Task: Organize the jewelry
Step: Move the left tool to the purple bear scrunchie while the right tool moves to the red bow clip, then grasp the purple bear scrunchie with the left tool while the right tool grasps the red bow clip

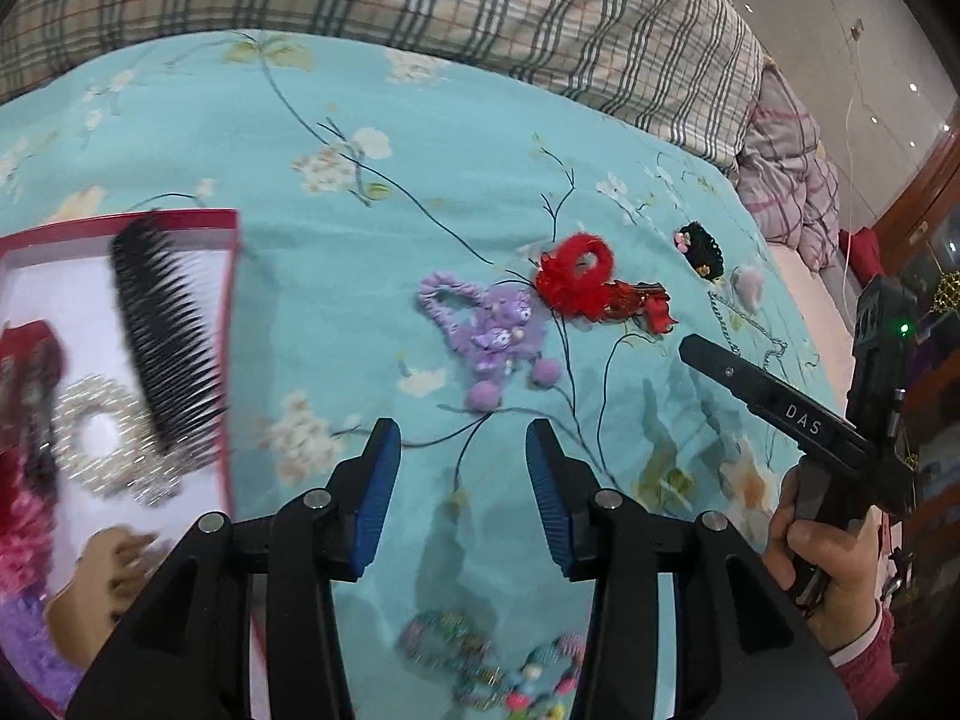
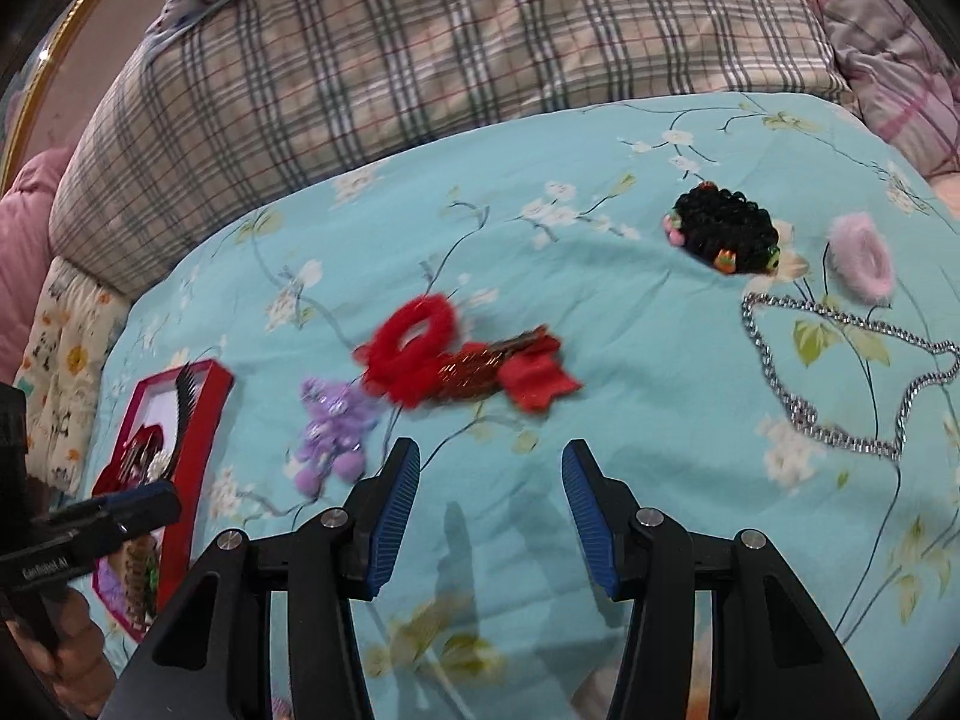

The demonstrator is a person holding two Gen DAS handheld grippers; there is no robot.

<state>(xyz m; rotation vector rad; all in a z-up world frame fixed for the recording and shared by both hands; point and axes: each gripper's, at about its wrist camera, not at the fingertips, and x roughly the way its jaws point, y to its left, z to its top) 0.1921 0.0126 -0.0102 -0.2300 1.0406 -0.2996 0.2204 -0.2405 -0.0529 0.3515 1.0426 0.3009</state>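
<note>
Both tongs are seen apart and empty: the left tongs (image 1: 459, 468) point straight at the purple bear hair tie (image 1: 492, 336) on the bed, while the right tongs (image 2: 489, 498) face the red scrunchie (image 2: 414, 348); the red box (image 1: 231, 324) lies left

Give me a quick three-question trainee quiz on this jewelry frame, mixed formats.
1. True or false: the black comb lies in the red box.
2. Which lies nearest the silver chain: A purple bear scrunchie, B pink fluffy scrunchie, C red box?
3. Fill in: both the left hand-held gripper and the right hand-held gripper hold ____.

Key: 1 true; 2 B; 3 nothing, jaws open over the blue bedspread.
</note>
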